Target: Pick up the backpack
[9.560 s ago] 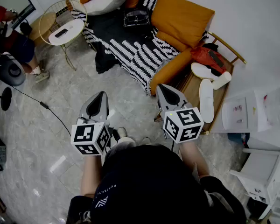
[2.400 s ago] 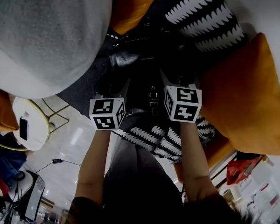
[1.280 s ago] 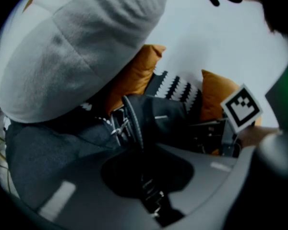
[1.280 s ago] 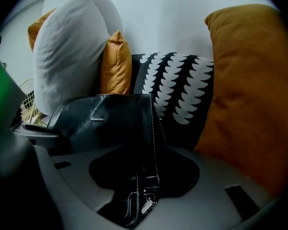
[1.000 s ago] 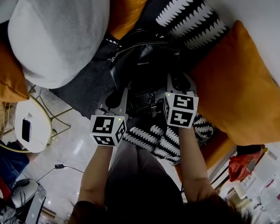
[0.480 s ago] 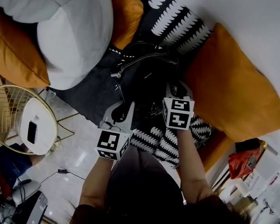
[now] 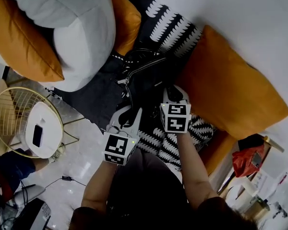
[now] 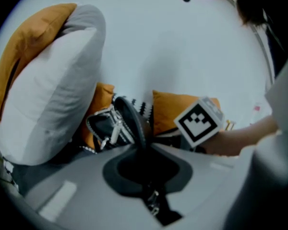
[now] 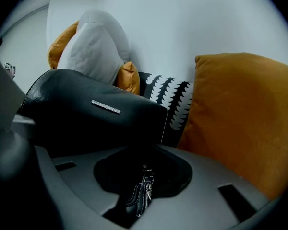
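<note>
The black leather backpack [image 7: 149, 75] hangs just above the sofa's dark throw, between a grey pillow and an orange cushion. My left gripper [image 7: 130, 113] is shut on a black strap [image 8: 133, 121] that runs from the bag's zip side down between its jaws [image 8: 144, 150]. My right gripper [image 7: 171, 94] is at the bag's right side. Its jaws are closing, and a strap end with a metal zip pull [image 9: 144, 190] is pinched between them [image 9: 144, 162]. The bag's flap with a small metal nameplate [image 9: 105, 107] fills the right gripper view's left half.
A big grey pillow [image 7: 81, 37] and an orange cushion [image 7: 24, 42] lie left of the bag. A large orange cushion [image 7: 230, 95] is close on its right. The black-and-white throw [image 7: 173, 25] lies behind. A round wire side table [image 7: 38, 133] stands on the floor at left.
Both grippers have come up and back toward me, the left one more. The backpack has come along with them, lifted from the throw and stretched by its straps.
</note>
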Tool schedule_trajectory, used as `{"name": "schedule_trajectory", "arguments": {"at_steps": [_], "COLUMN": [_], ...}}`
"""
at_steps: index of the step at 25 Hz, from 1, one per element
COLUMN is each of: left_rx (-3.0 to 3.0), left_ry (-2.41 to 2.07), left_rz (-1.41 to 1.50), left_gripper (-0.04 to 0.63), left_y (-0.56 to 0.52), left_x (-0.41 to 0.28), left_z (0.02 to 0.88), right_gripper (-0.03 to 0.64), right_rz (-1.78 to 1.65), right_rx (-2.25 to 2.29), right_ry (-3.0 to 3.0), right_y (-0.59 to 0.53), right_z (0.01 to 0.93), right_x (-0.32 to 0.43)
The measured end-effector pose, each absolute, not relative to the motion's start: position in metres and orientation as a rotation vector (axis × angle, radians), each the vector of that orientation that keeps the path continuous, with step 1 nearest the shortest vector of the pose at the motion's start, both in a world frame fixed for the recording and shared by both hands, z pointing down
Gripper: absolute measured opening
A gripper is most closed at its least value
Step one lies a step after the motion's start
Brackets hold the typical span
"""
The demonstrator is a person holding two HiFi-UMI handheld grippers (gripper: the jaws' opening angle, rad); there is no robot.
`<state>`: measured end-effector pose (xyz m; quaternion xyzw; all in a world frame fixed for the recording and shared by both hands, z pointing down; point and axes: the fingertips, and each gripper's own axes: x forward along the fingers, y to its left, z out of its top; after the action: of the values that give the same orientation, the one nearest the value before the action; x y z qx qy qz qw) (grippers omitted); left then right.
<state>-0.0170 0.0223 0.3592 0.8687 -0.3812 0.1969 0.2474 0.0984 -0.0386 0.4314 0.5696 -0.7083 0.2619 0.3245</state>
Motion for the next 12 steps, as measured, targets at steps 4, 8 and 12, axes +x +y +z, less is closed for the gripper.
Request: {"name": "schedule_trajectory", "arguments": {"at_steps": [4, 8, 12], "left_rx": [2.366, 2.362, 2.341], "left_ry": [-1.057, -1.094, -1.142], "left_rz": [0.571, 0.585, 0.587], "left_gripper": [0.028, 0.028, 0.028], "left_y": [0.026, 0.028, 0.031], "left_x": [-0.023, -0.033, -0.045], "left_z": [0.350, 0.338, 0.326], "right_gripper": [0.072, 0.072, 0.072], "right_rz": [0.688, 0.682, 0.677], "right_rx": [1.496, 1.513, 1.535], "right_ry": [-1.882, -1.898, -1.914], "right_y": [-0.032, -0.025, -0.015], "right_z": [0.415, 0.394, 0.372], "right_x": [0.095, 0.099, 0.104]}}
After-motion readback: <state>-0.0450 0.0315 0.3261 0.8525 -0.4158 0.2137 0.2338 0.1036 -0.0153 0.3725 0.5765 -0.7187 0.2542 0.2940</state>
